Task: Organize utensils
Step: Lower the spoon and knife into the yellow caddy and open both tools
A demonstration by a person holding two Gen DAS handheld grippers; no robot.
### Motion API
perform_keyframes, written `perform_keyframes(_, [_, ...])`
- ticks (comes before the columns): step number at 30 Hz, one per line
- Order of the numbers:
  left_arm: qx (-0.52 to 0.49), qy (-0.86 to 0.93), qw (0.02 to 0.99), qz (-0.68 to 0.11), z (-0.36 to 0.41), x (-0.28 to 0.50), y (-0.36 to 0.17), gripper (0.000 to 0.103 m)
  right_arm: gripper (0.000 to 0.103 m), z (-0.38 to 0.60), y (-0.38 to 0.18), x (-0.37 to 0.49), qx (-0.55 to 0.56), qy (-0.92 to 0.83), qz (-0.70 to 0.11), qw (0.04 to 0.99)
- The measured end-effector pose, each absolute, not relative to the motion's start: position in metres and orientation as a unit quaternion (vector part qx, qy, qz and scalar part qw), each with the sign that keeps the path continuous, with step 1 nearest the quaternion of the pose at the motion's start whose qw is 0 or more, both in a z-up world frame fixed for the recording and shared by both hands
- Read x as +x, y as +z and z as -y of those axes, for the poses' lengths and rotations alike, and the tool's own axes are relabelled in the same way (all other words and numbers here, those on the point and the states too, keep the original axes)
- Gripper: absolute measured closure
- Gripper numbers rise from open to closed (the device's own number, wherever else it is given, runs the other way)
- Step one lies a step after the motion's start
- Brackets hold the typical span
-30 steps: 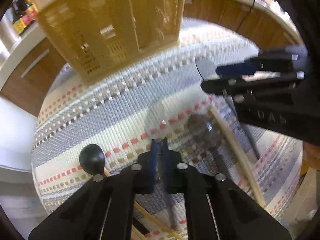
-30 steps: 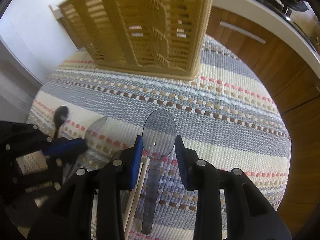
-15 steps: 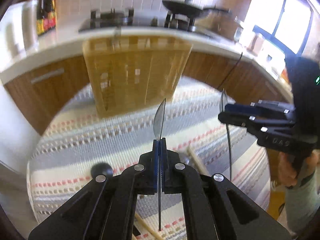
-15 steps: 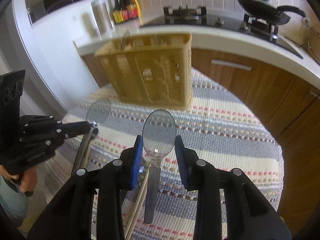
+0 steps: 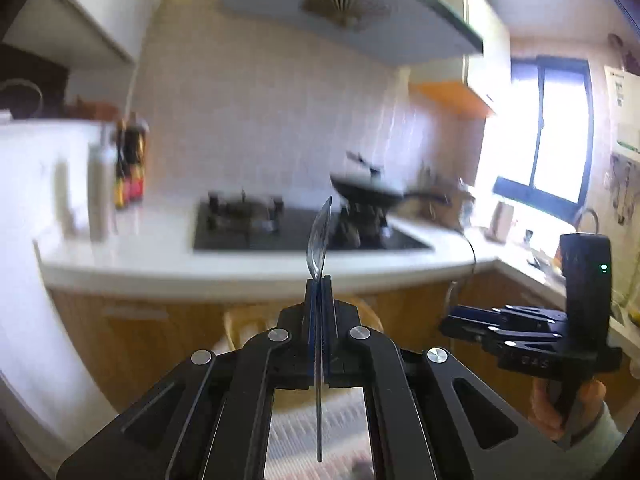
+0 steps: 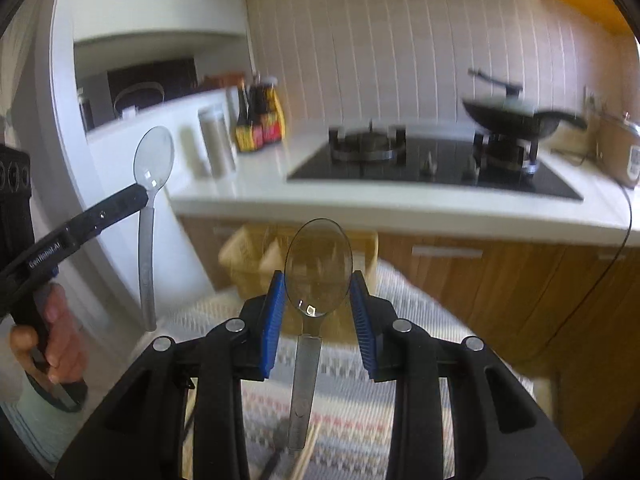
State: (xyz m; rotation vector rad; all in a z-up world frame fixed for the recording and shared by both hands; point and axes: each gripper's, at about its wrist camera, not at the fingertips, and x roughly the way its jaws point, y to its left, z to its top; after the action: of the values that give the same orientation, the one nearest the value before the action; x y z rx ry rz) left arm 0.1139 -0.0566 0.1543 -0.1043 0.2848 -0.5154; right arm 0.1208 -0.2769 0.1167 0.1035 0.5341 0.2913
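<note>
My left gripper point(image 5: 319, 292) is shut on a clear plastic spoon point(image 5: 320, 240), seen edge-on, bowl up and handle hanging down. In the right wrist view the same gripper point(image 6: 142, 192) holds that spoon point(image 6: 150, 184) at the left, high above the table. My right gripper point(image 6: 318, 292) is shut on a second clear plastic spoon point(image 6: 318, 268), bowl up between the blue pads point(image 6: 272, 312). The right gripper also shows in the left wrist view point(image 5: 452, 324) at the right. The yellow slatted utensil basket point(image 6: 248, 260) stands on the striped cloth below and beyond both grippers.
The striped woven cloth point(image 6: 400, 380) covers the table. Wooden chopsticks point(image 6: 306, 456) lie on it under the right gripper. Behind are a white counter point(image 6: 400, 212) with a gas hob point(image 6: 432, 160), a black pan point(image 6: 512, 120), sauce bottles point(image 6: 260, 124) and wooden cabinets point(image 6: 520, 288).
Both grippers have risen from the cloth, each carrying its clear spoon, and tilted up so the views now look at the kitchen wall; the basket has dropped low in both views.
</note>
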Motion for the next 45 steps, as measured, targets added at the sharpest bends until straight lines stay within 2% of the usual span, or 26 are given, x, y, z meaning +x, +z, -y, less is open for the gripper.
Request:
perform_keyframes(9, [-0.087,-0.239,0.965,-0.066,0.055,0.150,0.149,0.103,0.073,0.269,0.160,0.169,0.023,0.063,-0.169,0.983])
perform_keyframes(15, [-0.081,-0.234,0.966,-0.075,0.064,0.192,0.127,0.103,0.073,0.267,0.156,0.209,0.015,0.044,-0.133,0.990])
perform_keyframes(31, [-0.099,-0.232,0.963,-0.093,0.061,0.235,0.072,0.103,0.073,0.242,0.093,0.255,-0.037,0.028,-0.131,0.990])
perform_keyframes(42, [-0.081,-0.241,0.961,-0.111,0.054,0.232,0.068,0.102,0.072,0.254,0.080,0.250,0.010,0.069,-0.179,0.981])
perform_keyframes(45, [-0.088,-0.250,0.957,-0.120,0.047,0.230,0.067,0.097,0.069,0.259,0.080,0.243,0.025,0.083,-0.192,0.978])
